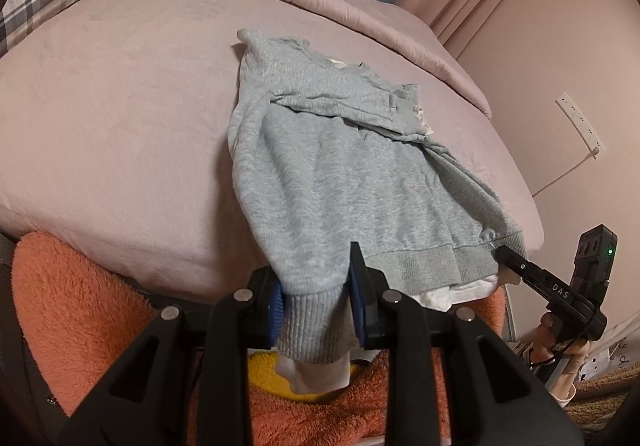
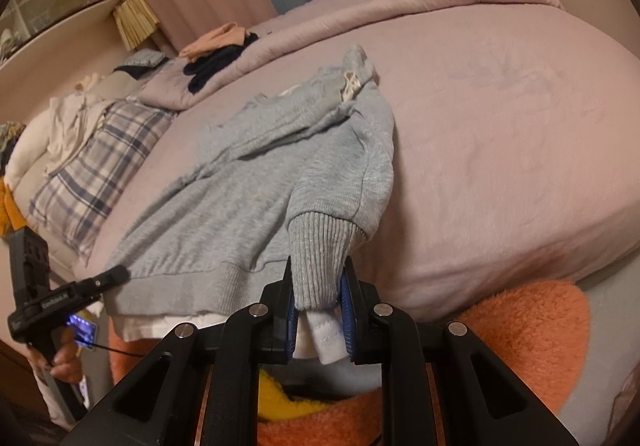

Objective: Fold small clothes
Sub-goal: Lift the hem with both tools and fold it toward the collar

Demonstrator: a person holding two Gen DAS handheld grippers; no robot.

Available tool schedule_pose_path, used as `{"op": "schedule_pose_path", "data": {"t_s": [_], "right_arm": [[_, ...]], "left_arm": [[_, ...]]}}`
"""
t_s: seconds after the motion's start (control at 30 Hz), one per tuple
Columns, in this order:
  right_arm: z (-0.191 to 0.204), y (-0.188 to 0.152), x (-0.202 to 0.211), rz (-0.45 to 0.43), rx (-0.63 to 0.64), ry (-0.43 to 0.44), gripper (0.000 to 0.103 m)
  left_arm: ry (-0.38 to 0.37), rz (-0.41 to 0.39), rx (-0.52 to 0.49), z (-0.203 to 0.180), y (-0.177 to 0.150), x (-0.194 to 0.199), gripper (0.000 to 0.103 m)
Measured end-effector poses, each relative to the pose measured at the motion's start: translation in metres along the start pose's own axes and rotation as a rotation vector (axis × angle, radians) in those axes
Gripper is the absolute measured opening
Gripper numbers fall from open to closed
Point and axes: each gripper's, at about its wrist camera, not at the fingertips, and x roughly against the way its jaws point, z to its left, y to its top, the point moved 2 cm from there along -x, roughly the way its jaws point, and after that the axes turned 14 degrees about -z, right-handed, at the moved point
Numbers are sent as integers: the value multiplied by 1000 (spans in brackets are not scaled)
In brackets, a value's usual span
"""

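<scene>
A small grey sweatshirt [image 1: 340,174] with a white layer inside lies on the pink bed, sleeves folded over its body; it also shows in the right wrist view [image 2: 248,198]. My left gripper [image 1: 316,306] is shut on a ribbed grey cuff [image 1: 312,326] at the bed's near edge. My right gripper [image 2: 318,306] is shut on the other ribbed cuff [image 2: 320,250], with a white inner cuff [image 2: 330,338] hanging below. Each gripper shows in the other's view beside the hem: the right gripper [image 1: 504,255] and the left gripper [image 2: 120,273].
The pink bed [image 1: 120,106] stretches beyond the sweatshirt. A plaid pillow [image 2: 96,174] and dark and peach clothes [image 2: 216,54] lie at the far end. An orange fluffy blanket [image 1: 72,306] lies under the grippers. A wall socket [image 1: 580,122] is at the right.
</scene>
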Motion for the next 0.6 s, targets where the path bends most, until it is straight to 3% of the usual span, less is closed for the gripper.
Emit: {"op": "schedule_pose_path", "data": {"t_s": [0.37,0.6], "right_arm": [[15,16,18,-62,39,54,18],[18,18,15,-72,44,76,18]], "left_arm": [[-21,-52,-31,-5,23,28,26],[-25,-53,-24,-3,31,24,26]]}}
